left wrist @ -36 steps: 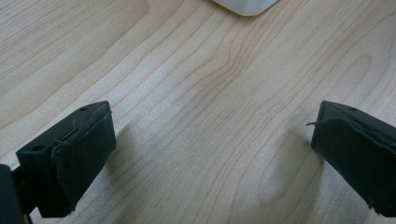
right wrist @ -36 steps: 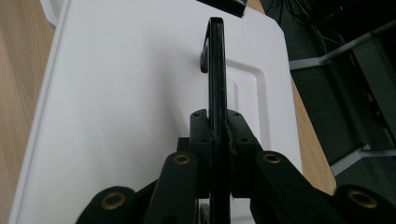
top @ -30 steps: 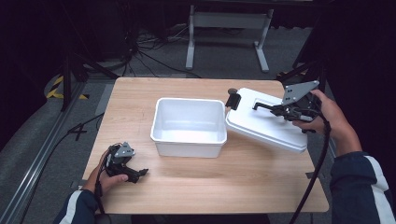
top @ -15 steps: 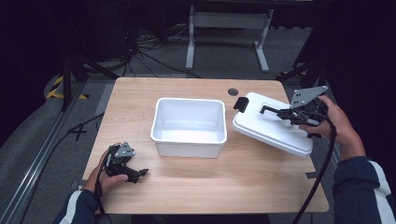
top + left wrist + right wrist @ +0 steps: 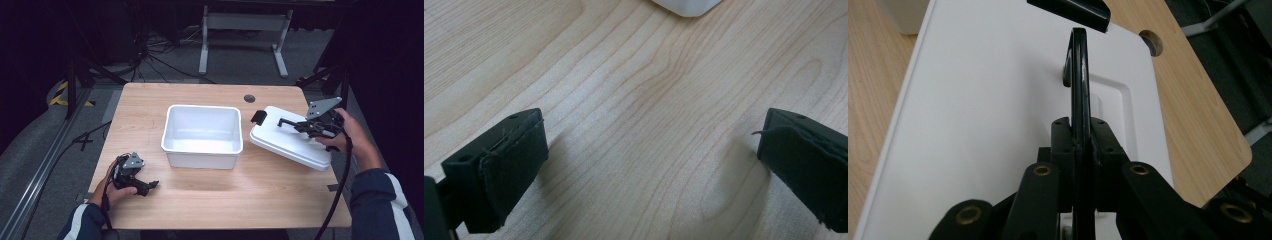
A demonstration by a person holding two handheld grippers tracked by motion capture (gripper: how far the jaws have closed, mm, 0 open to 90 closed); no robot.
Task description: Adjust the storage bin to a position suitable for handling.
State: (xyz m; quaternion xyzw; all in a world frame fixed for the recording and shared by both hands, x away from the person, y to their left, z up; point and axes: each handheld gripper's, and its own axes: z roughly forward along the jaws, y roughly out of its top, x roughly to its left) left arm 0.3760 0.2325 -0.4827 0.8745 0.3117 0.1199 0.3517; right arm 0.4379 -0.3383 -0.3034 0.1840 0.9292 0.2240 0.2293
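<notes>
On the wooden bench (image 5: 210, 200) a white open tub (image 5: 202, 135) stood near the middle, and to its right lay the white lid (image 5: 287, 142), well clear of the tub's rim and tilted, its near-right edge close to the bench's right side. The right tongs (image 5: 287, 122) were clamped narrow on the lid's black handle (image 5: 1079, 75); in the right gripper view the thin black bar stood upright, pinched between the two pads, with the flat white top of the lid spreading out beneath it and a black clip (image 5: 1070, 11) at the lid's far edge. A round cable hole (image 5: 1151, 41) in the bench showed just beyond the lid's corner in that view. The hand holding these tongs came in from the right, its dark sleeve with a white stripe resting beyond the bench's edge. From above it was hard to tell whether the lid lay fully on the bench or hung slightly lifted at one side. The left tongs (image 5: 150, 186) rested low on the bench near its front-left corner, well apart from the tub, held in the other hand. In the left gripper view their jaws stood wide apart with bare wood between them, and a rounded white corner of the tub (image 5: 686, 6) showed at the top edge.
</notes>
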